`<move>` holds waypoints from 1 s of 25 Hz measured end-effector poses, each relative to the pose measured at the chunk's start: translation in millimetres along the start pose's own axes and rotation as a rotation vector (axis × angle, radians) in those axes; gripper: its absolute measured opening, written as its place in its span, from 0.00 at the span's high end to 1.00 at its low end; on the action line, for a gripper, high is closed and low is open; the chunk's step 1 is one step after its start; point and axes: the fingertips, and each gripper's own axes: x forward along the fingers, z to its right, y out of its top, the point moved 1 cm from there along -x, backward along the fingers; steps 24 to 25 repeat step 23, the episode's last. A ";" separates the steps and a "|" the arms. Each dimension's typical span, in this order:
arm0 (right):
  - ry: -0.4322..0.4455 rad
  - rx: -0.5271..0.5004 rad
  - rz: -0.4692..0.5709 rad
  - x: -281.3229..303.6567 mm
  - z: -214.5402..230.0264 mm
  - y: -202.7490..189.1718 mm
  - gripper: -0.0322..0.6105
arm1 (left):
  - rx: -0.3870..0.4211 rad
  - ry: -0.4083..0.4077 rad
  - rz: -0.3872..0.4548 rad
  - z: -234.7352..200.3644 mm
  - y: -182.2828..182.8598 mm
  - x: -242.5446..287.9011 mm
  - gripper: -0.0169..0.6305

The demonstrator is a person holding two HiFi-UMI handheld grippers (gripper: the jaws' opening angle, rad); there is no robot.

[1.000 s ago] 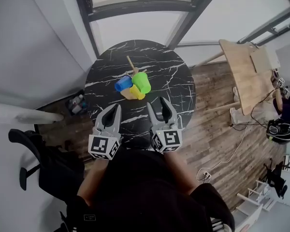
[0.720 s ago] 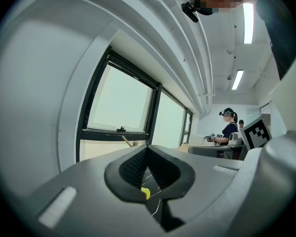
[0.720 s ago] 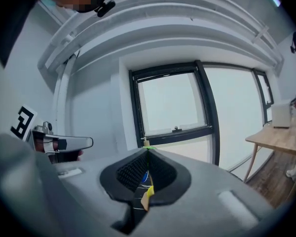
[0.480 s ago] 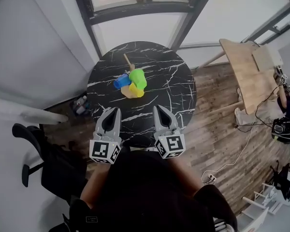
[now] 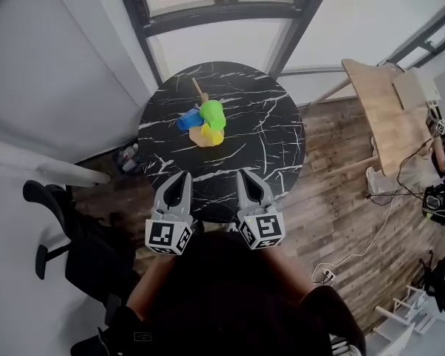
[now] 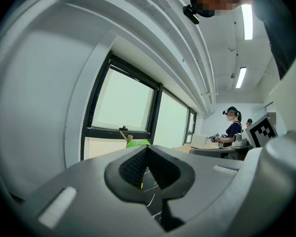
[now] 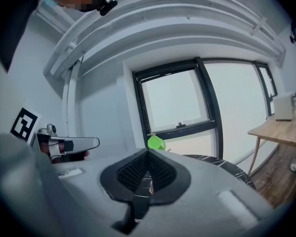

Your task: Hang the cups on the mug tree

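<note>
Progress: looks finished, green cup (image 5: 212,113), blue cup (image 5: 186,119) and yellow cup (image 5: 211,135) hanging on mug tree (image 5: 200,91), mid marble table (image 5: 274,136) | left gripper (image 5: 182,178): pinched closed, empty | right gripper (image 5: 244,176): likewise, at near edge | remaining: none seen

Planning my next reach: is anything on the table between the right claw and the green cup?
Nothing visible does: only bare black marble tabletop lies between the right claw and the green cup.

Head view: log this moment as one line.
left tool: shut, empty | right tool: shut, empty | green cup, blue cup, yellow cup: on mug tree
</note>
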 end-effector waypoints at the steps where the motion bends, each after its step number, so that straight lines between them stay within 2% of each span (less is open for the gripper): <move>1: -0.002 0.001 0.000 -0.9 1.0 -0.2 0.95 | 0.001 -0.001 0.000 1.1 -0.7 -0.3 0.98; 25: -0.002 -0.015 0.010 2.0 -1.3 6.0 0.95 | 0.003 -0.001 0.003 -2.4 1.4 2.1 0.98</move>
